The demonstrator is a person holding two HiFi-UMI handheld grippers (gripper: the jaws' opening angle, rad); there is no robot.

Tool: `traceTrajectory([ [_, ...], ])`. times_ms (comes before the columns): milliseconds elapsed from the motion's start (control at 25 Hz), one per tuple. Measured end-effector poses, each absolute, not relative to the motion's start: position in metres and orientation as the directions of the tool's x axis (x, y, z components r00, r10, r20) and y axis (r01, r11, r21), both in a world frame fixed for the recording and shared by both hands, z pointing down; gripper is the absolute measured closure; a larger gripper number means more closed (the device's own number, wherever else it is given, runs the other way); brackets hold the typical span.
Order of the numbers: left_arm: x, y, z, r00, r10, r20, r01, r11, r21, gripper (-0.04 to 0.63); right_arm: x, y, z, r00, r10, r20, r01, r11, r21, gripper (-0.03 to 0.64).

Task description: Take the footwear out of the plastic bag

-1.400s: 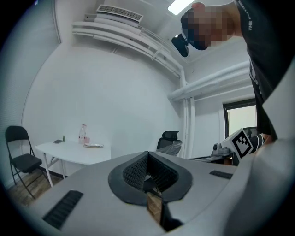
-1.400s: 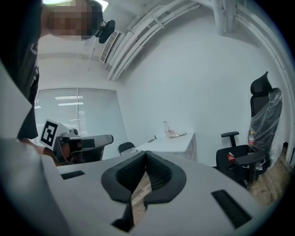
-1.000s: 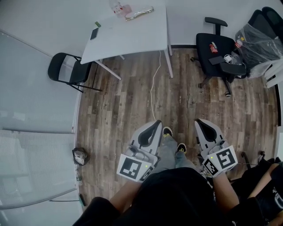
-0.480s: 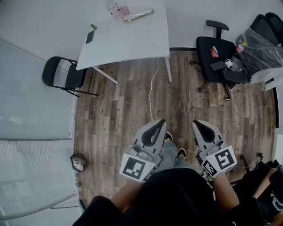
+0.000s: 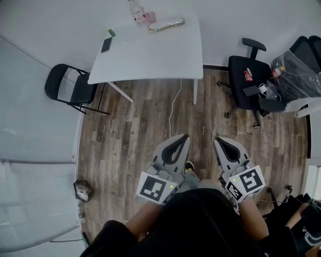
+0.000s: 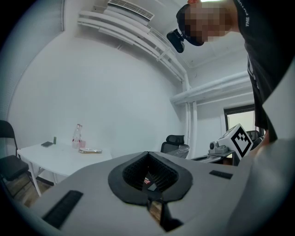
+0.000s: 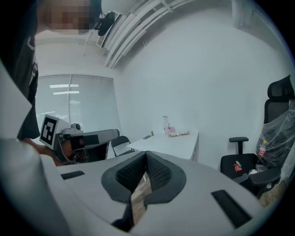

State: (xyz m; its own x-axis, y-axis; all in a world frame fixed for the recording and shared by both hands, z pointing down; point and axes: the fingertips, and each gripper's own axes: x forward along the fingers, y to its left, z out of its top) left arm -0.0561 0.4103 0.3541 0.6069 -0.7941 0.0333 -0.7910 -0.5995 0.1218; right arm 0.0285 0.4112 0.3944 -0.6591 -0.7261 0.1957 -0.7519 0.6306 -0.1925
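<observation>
Left tool [image 5: 181,138], right tool [image 5: 219,142]: grey plastic, both closed, empty.
Crinkly clear plastic bag [image 5: 166,24] lay lengthwise along far edge of smooth white bench [image 5: 150,55].

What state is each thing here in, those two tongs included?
left tongs: shut, empty.
right tongs: shut, empty.
plastic bag: lying on the white table, untouched.
bottle: upright on the table.
folding chair: unfolded, unoccupied.
office chair: small items on its seat.
</observation>
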Motion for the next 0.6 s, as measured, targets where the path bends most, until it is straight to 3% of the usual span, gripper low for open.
traceTrajectory([
  [600, -0.056, 0.358, 0.368, 0.610, -0.789, 0.067, -0.788, -0.596, 0.153, 0.584, 0.029, 0.356, 0.409, -0.648, -0.728, 0.223, -0.760, 0.606, -0.234, 0.600],
])
